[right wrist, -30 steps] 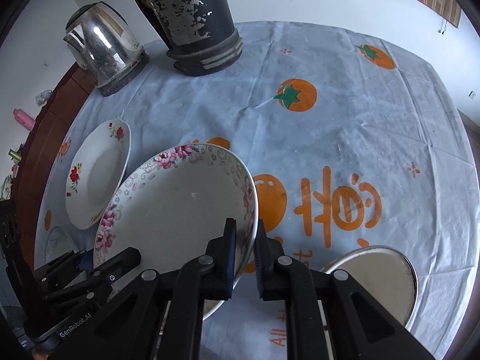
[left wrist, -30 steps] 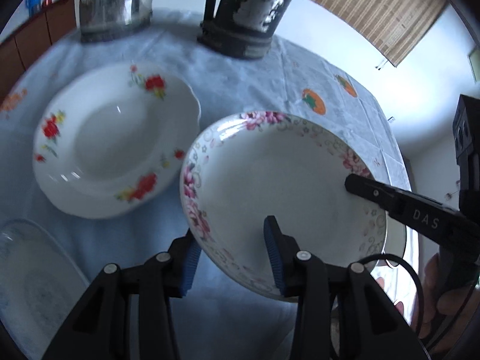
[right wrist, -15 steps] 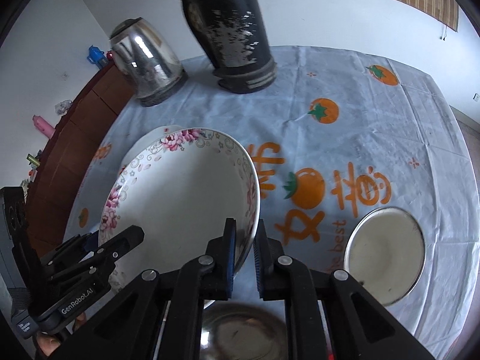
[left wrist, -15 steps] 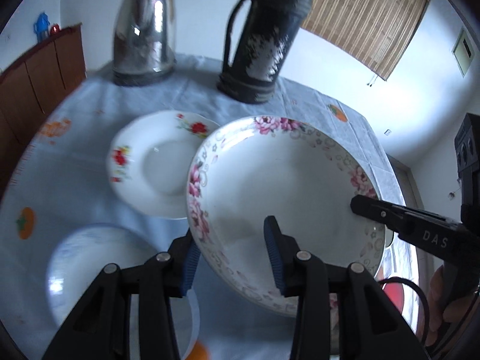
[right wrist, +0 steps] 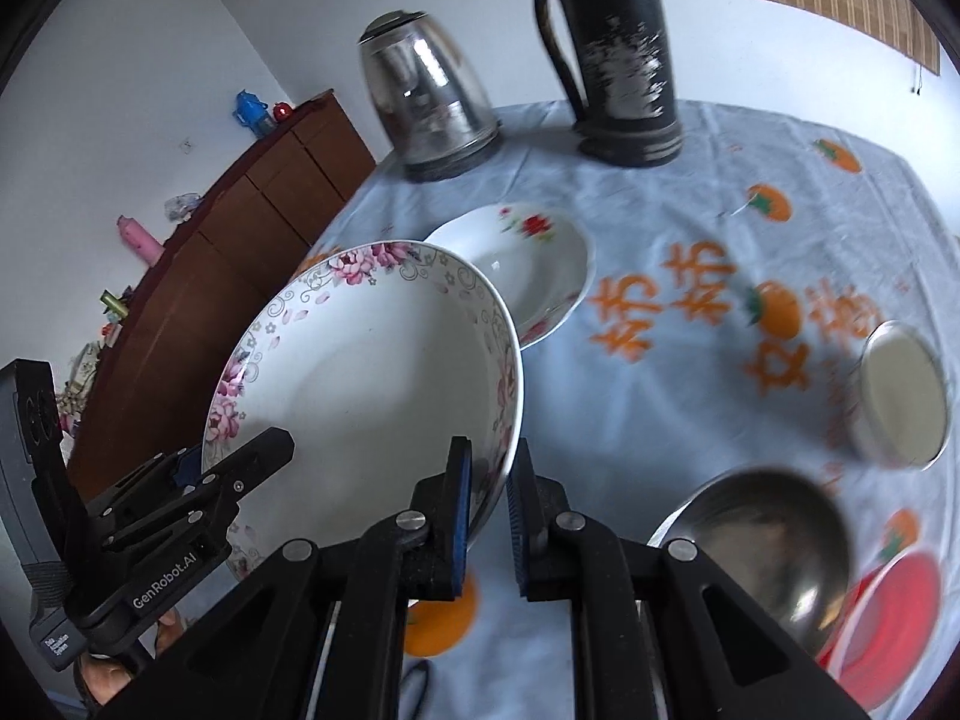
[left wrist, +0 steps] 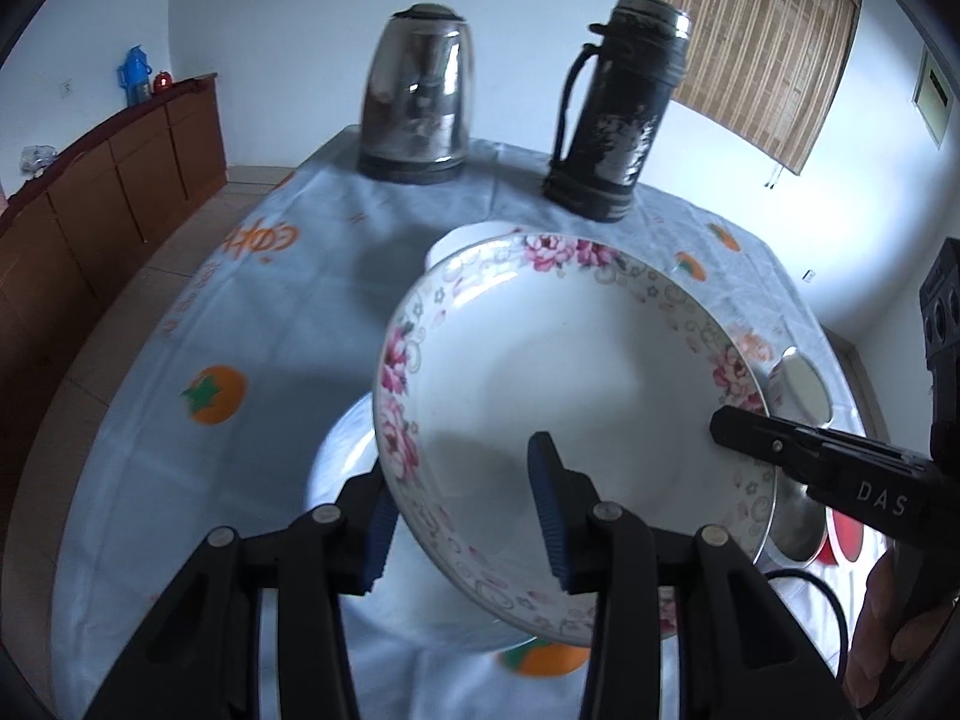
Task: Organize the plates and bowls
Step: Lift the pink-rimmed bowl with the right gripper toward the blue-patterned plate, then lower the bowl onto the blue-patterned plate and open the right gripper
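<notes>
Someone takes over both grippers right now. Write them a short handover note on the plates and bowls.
Left gripper: fingers clamped on the near rim of the pink-flowered plate.
Right gripper: pinching the same plate's opposite rim; the plate is lifted and tilted above the table.
Red-flowered plate lies beyond it, a pale plate below.
Two steel bowls and a red dish sit to the right.
Nothing visibly stacked yet; set this plate down, then sort the rest.

A large white bowl (right wrist: 372, 384) with pink flowers around its rim is held tilted above the table. At its 1 o'clock lies a smaller white plate (right wrist: 528, 258) with red flowers. At 4 o'clock sits a steel bowl (right wrist: 762, 534).
</notes>
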The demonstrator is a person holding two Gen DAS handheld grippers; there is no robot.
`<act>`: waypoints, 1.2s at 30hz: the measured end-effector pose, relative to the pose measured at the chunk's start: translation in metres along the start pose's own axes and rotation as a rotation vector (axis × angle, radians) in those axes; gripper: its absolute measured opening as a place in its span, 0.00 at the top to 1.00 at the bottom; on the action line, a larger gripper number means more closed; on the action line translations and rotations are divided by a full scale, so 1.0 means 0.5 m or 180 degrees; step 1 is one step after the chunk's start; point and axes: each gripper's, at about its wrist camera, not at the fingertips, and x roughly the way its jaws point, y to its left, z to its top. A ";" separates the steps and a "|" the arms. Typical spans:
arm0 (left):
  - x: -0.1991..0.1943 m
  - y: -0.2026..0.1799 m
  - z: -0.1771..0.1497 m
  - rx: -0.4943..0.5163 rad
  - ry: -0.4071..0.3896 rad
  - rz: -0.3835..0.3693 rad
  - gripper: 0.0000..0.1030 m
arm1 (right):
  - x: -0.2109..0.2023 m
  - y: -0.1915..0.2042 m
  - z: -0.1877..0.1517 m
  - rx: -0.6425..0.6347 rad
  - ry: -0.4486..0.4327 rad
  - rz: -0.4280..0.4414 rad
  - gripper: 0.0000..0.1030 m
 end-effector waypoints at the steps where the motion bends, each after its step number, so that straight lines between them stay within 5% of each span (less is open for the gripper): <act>1: 0.003 0.010 -0.009 0.0007 0.0011 0.0015 0.62 | 0.005 0.009 -0.012 0.0016 -0.0013 0.0004 0.88; 20: 0.094 0.111 -0.087 -0.0066 0.0181 0.0123 0.62 | 0.132 0.061 -0.126 0.0226 -0.0053 -0.0028 0.87; 36: 0.113 0.073 -0.100 0.0435 -0.0382 0.0602 0.57 | 0.139 0.051 -0.149 0.0336 -0.0419 -0.0056 0.83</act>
